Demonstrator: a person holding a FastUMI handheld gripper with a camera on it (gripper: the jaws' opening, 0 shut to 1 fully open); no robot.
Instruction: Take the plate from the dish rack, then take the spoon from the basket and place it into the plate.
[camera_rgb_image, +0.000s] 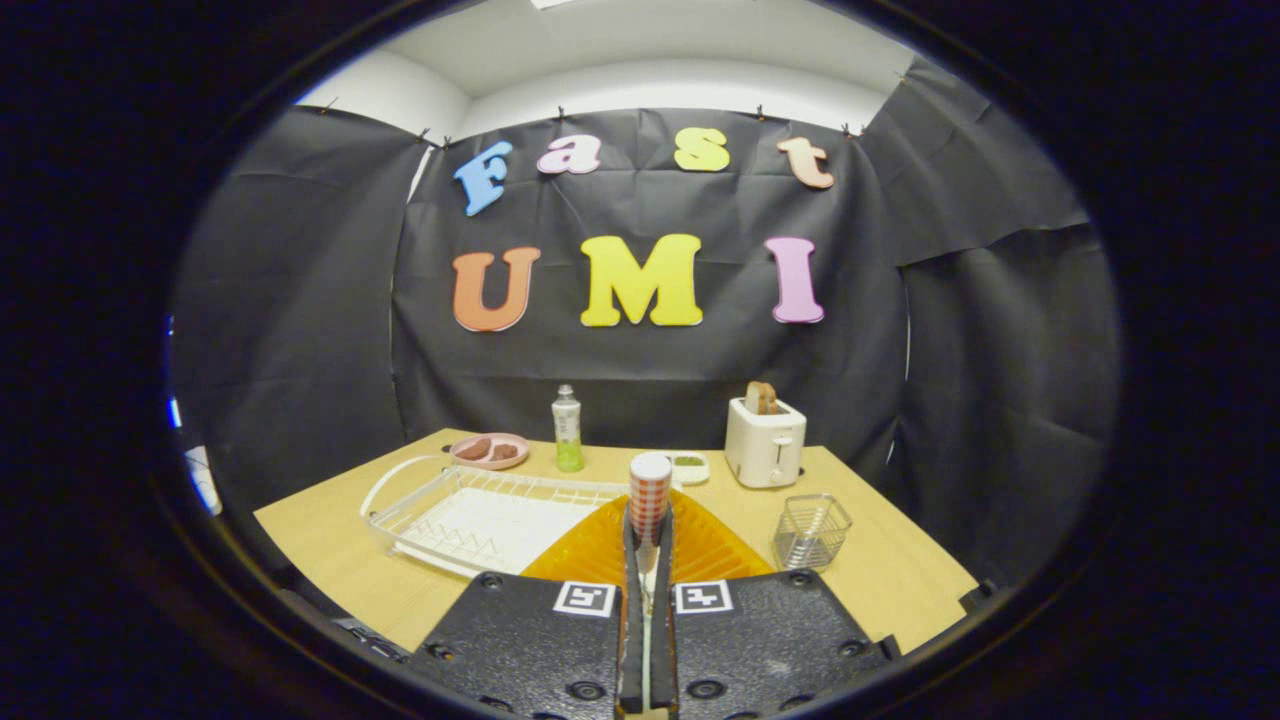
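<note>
- Clearly, the gripper (648, 560) was closed on the spoon (650, 500), both fingers pressing its handle; the checked, rounded end stood up just ahead of the fingertips.
- The orange ribbed plate (590, 550) lay directly under and ahead of the fingers, beside the white wire dish rack (470, 520).
- The small wire basket (810, 532) stood off to the right, well apart.
- I judge the spoon only needs lowering onto the plate.

No words or numbers can be read on the tabletop things. The gripper (647, 535), pinching the spoon (650, 492), bears two square coded markers (584, 598).
</note>
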